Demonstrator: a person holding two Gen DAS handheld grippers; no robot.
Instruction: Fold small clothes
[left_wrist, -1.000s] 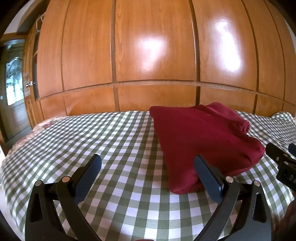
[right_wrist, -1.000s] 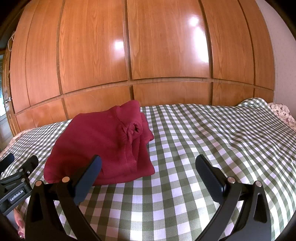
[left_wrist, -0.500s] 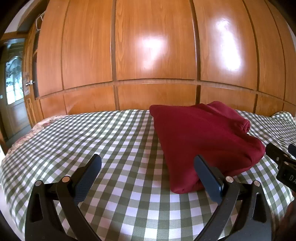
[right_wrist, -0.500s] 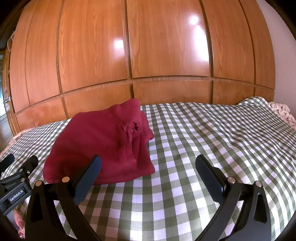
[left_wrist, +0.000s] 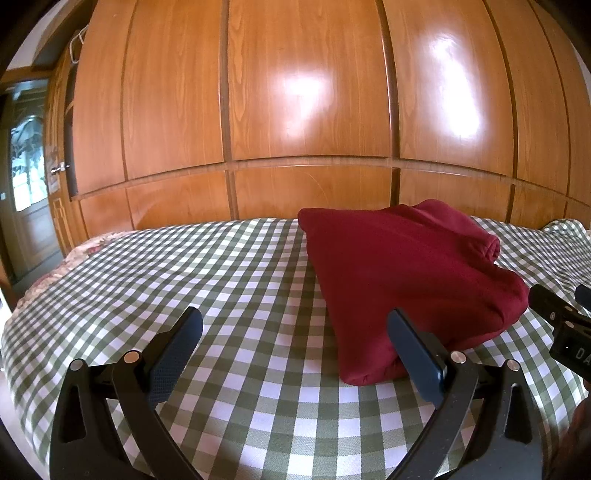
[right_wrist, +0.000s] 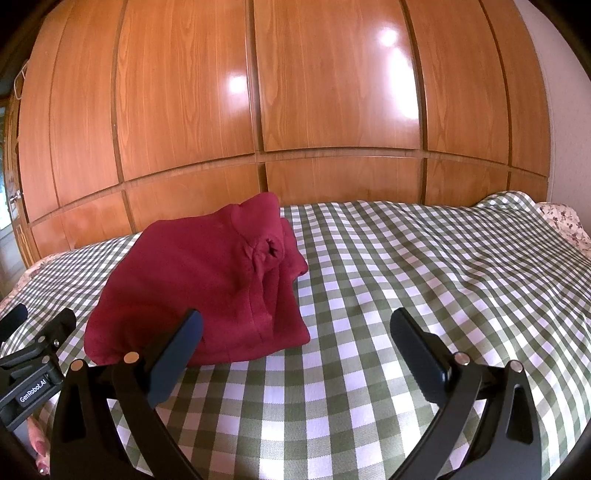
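A: Where is the red garment lying?
B: It's sitting folded in a thick bundle on the checked bedspread, just ahead of both tools; the left gripper and right gripper are gaping wide, gripping nothing

A: So which step is underway?
B: The folding is looking finished; I'm judging the next move is tidying the bunched cuff or setting it aside

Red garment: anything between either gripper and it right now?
Nothing visible. The folded red garment lies alone on the checked bedspread. Only bare cloth lies between it and the open left gripper, likewise the open right gripper. Neither touches it.
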